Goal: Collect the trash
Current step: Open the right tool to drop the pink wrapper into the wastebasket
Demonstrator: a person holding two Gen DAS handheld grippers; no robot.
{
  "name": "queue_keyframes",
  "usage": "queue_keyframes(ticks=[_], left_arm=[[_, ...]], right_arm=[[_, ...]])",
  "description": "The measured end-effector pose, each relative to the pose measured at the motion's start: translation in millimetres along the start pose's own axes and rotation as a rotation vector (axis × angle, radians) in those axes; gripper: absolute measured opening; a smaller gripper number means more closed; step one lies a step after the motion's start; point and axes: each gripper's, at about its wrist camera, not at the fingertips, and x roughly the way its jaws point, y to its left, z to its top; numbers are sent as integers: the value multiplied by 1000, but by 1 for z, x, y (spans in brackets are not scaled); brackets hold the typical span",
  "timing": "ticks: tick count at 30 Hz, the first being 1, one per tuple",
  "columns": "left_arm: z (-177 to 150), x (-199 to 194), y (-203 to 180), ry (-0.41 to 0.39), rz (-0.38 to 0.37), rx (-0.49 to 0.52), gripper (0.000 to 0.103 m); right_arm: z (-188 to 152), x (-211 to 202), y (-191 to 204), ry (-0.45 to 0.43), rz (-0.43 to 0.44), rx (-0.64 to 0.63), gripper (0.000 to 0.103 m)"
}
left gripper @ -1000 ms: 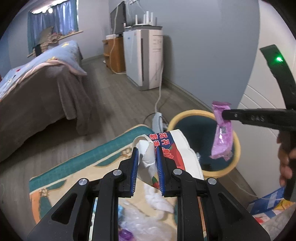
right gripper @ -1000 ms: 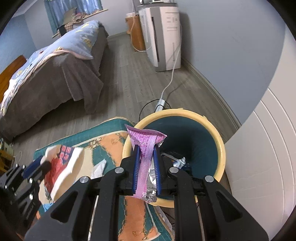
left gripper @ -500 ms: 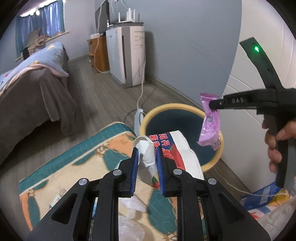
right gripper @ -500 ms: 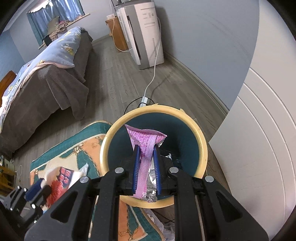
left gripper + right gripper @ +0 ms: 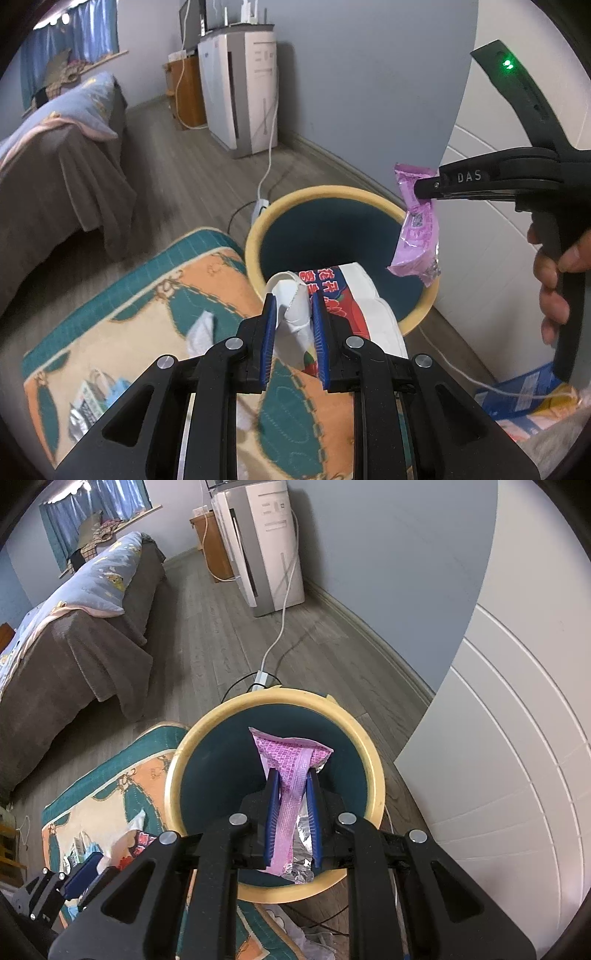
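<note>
A round bin (image 5: 255,236) with a yellow rim and dark teal inside stands on the floor by the wall; it fills the middle of the right wrist view (image 5: 373,771). My right gripper (image 5: 291,775) is shut on a pink wrapper (image 5: 291,760) and holds it above the bin's opening; the wrapper hangs over the bin's right rim in the left wrist view (image 5: 417,232). My left gripper (image 5: 293,299) is shut on a white, red and blue plastic package (image 5: 351,291) at the bin's near rim.
A patterned teal and orange rug (image 5: 155,295) with loose trash (image 5: 85,402) lies left of the bin. A power strip and cable (image 5: 262,675) lie behind it. A bed (image 5: 74,627), a white appliance (image 5: 266,542) and a white panelled door (image 5: 517,757) surround the area.
Both grippers have moved closer to the bin. The pink wrapper now hangs over the bin's opening, and the package has reached the bin's near rim.
</note>
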Motion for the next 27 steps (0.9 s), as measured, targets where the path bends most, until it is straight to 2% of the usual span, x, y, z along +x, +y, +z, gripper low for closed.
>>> queue_keyframes(ticks=[4, 12, 18, 21, 22, 23, 25, 26, 27], left_arm=[[3, 11, -6, 19, -13, -10, 21], [10, 25, -24, 18, 4, 37, 21], [13, 49, -30, 61, 34, 45, 21], [21, 51, -26, 44, 25, 19, 21], [25, 50, -26, 25, 21, 12, 24], [26, 48, -26, 15, 23, 13, 27], [27, 46, -28, -2, 32, 23, 44], [26, 45, -29, -5, 30, 30, 46], [26, 45, -29, -5, 30, 35, 47]], right_arm=[[-1, 1, -2, 4, 4, 10, 14], [1, 5, -10, 6, -4, 25, 14], [-1, 13, -15, 27, 2, 55, 14], [1, 9, -14, 6, 11, 56, 16], [1, 8, -14, -1, 15, 56, 16], [1, 7, -15, -6, 18, 60, 18], [1, 6, -17, -12, 21, 68, 31], [1, 6, -17, -16, 17, 73, 42], [2, 6, -19, -17, 17, 76, 48]])
